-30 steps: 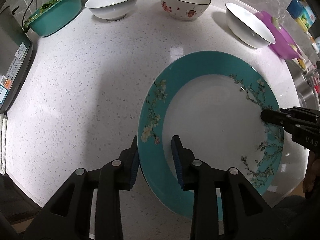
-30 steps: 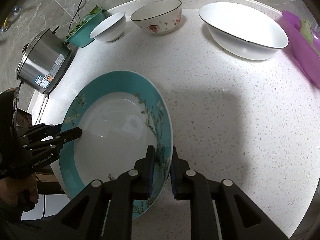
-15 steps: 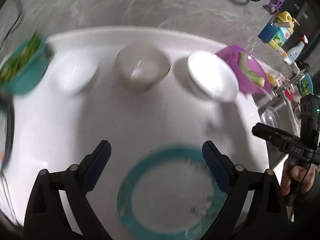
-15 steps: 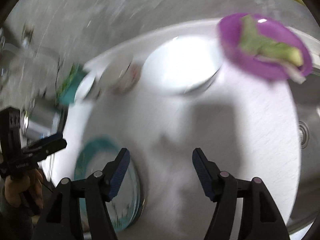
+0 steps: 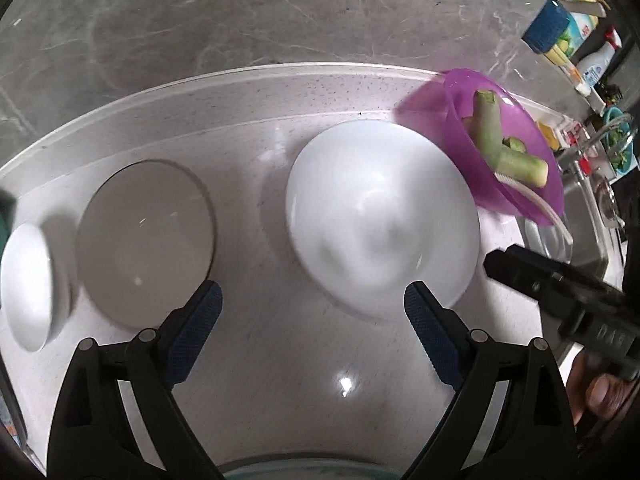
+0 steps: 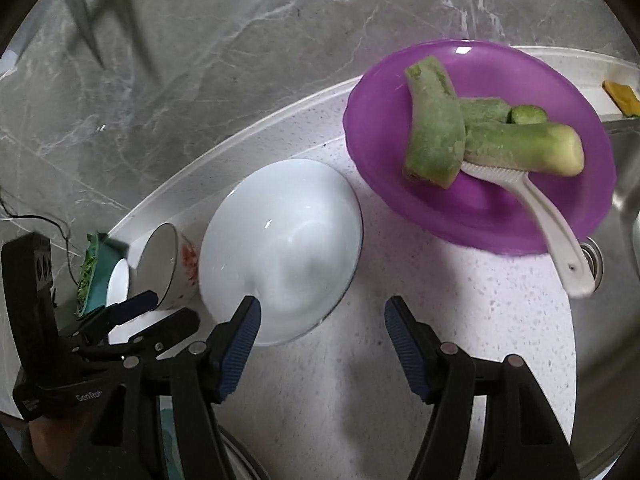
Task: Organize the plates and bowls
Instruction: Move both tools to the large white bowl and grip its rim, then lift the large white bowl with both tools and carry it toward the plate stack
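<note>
A large white bowl point(image 5: 380, 216) sits on the white counter; it also shows in the right wrist view point(image 6: 280, 248). Left of it stand a patterned bowl point(image 5: 144, 240) and a small white bowl point(image 5: 26, 284). My left gripper point(image 5: 312, 336) is open and empty, just short of the gap between the large and patterned bowls. My right gripper point(image 6: 320, 348) is open and empty, near the large bowl's right rim. The teal plate's rim point(image 5: 300, 472) shows at the bottom edge, below the left gripper.
A purple bowl point(image 6: 480, 144) with green vegetable pieces and a white brush stands right of the large bowl. A steel sink point(image 6: 624, 216) lies at the far right. A teal tub of greens point(image 6: 94, 276) is at the far left. A grey marble wall backs the counter.
Both grippers have let go of the teal plate, opened wide and moved forward toward the bowls at the back. The plate now lies behind and below them.
</note>
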Demonstrator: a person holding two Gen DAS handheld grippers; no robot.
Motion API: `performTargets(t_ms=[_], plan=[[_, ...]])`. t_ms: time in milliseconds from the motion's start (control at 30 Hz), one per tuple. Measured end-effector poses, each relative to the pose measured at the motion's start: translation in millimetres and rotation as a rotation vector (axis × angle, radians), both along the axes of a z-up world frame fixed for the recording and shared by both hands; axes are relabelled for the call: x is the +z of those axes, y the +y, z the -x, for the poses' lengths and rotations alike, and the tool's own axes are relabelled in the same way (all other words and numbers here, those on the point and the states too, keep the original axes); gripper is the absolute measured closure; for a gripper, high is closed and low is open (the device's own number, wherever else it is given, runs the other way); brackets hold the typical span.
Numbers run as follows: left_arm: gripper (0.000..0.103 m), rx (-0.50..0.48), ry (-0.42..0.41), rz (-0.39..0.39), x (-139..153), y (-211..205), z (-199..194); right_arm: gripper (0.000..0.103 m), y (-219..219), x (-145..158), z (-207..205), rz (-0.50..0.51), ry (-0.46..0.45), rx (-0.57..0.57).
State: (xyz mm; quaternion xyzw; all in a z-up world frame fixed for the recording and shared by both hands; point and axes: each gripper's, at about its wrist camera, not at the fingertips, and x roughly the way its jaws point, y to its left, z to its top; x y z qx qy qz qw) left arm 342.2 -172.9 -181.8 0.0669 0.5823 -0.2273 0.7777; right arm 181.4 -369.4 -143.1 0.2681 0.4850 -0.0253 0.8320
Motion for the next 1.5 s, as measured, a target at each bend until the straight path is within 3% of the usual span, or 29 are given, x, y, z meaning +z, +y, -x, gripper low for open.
performTargets(t_ms=[300, 633, 733, 867, 1033, 1100, 1500], plan=[[0.01, -0.026, 0.032, -0.037, -21.3, -37.1, -47.5, 0.038, -5.7, -18.3, -25.7, -0.02, 0.056, 0.006], [0.014, -0.141, 0.056, -0.154, -45.8, -54.6, -71.5, 0.048, -6.1, -35.5, -38.5, -0.052, 0.089, 0.008], [0.03, -0.168, 0.087, -0.176, -56.3, -59.3, -77.1, 0.048, -4.8, -39.1, -44.0, -0.061, 0.096, 0.004], [0.069, -0.224, 0.131, -0.202, -72.8, -65.1, -84.1, 0.058, -2.5, -45.6, -51.6, -0.063, 0.11, 0.008], [0.077, -0.258, 0.117, -0.235, -80.3, -71.3, -87.4, 0.072, -2.1, -52.3, -58.6, -0.05, 0.135, -0.006], [0.079, -0.255, 0.112, -0.231, -81.6, -72.4, -88.6, 0.086, -3.1, -53.7, -59.8, -0.031, 0.144, -0.008], [0.086, -0.255, 0.072, -0.209, -68.4, -63.4, -74.1, 0.089, -4.9, -52.3, -52.8, -0.005, 0.122, -0.008]])
